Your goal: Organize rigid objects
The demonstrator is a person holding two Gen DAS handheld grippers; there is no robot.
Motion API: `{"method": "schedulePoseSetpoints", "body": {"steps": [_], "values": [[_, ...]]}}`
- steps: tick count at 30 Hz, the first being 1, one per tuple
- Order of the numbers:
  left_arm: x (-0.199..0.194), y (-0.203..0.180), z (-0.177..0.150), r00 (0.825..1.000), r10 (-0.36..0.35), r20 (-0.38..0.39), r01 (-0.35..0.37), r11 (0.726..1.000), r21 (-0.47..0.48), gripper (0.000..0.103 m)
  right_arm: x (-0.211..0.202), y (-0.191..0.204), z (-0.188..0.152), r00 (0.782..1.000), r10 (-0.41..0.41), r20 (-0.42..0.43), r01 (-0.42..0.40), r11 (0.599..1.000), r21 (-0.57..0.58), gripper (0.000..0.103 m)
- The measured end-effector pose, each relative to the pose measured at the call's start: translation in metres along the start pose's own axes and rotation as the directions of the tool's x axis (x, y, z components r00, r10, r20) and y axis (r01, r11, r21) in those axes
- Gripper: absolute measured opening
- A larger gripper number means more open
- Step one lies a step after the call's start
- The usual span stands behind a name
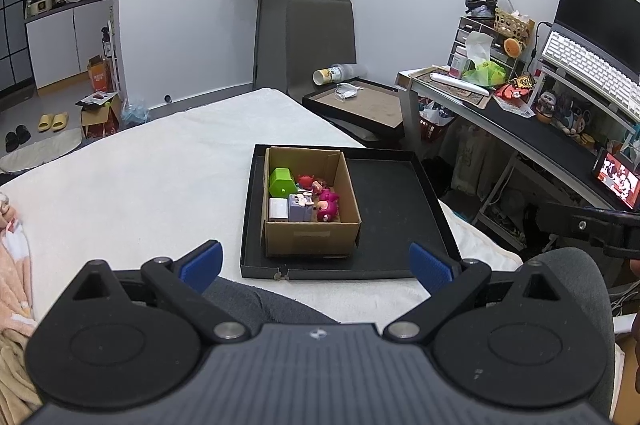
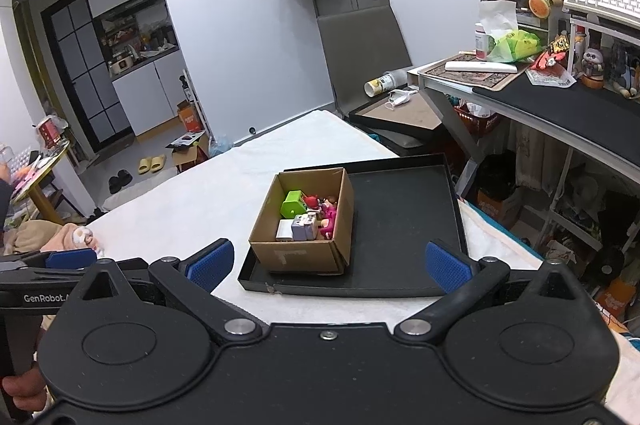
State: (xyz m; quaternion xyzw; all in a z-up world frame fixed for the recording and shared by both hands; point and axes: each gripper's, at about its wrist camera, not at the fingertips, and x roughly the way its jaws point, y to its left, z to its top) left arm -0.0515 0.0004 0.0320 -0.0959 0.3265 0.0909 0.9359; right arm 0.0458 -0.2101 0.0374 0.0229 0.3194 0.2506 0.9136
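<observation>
A brown cardboard box [image 1: 312,237] stands in the left half of a shallow black tray [image 1: 392,193] on the white bed. Inside the box lie a green block [image 1: 282,182], a white cube [image 1: 279,210], a lilac toy [image 1: 300,208], a magenta figure [image 1: 327,206] and small red and pink figures. The box [image 2: 298,255] and tray [image 2: 404,209] also show in the right wrist view. My left gripper [image 1: 316,263] is open and empty, in front of the tray. My right gripper [image 2: 327,264] is open and empty, just before the tray's near edge.
The white bed [image 1: 160,177] spreads left of the tray. A desk [image 1: 532,133] with keyboard, monitor and clutter stands on the right. A second black tray [image 1: 360,101] and a grey chair [image 1: 320,37] are behind the bed. A pink blanket [image 1: 14,265] lies at the left.
</observation>
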Motion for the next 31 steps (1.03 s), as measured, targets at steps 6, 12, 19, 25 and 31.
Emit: {"method": "schedulePoseSetpoints", "body": {"steps": [6,12,19,25,31], "values": [[-0.0004,-0.0009,0.0,1.0,-0.001,0.001,0.001,1.0,0.006,0.099,-0.0004,0.0013,-0.0005,1.0,-0.003,-0.002,0.003,1.0,-0.004,0.103],[-0.0017,-0.001,0.001,1.0,-0.002,0.004,0.002,1.0,0.007,0.099,-0.0002,0.0012,-0.0004,1.0,-0.003,-0.003,0.003,1.0,-0.005,0.103],[-0.0027,-0.001,0.0012,1.0,-0.002,-0.001,0.002,1.0,0.008,0.099,-0.0003,0.001,-0.0011,1.0,-0.018,-0.001,0.018,1.0,-0.007,0.103],[-0.0036,-0.0016,0.001,1.0,-0.008,0.002,0.008,1.0,0.008,0.099,0.0005,0.0016,-0.0016,1.0,-0.016,-0.003,0.016,1.0,-0.01,0.103],[-0.0024,-0.0016,0.0008,1.0,-0.011,-0.003,0.011,1.0,0.014,0.099,0.0046,0.0015,-0.0032,1.0,-0.02,-0.016,0.02,1.0,-0.003,0.103]]}}
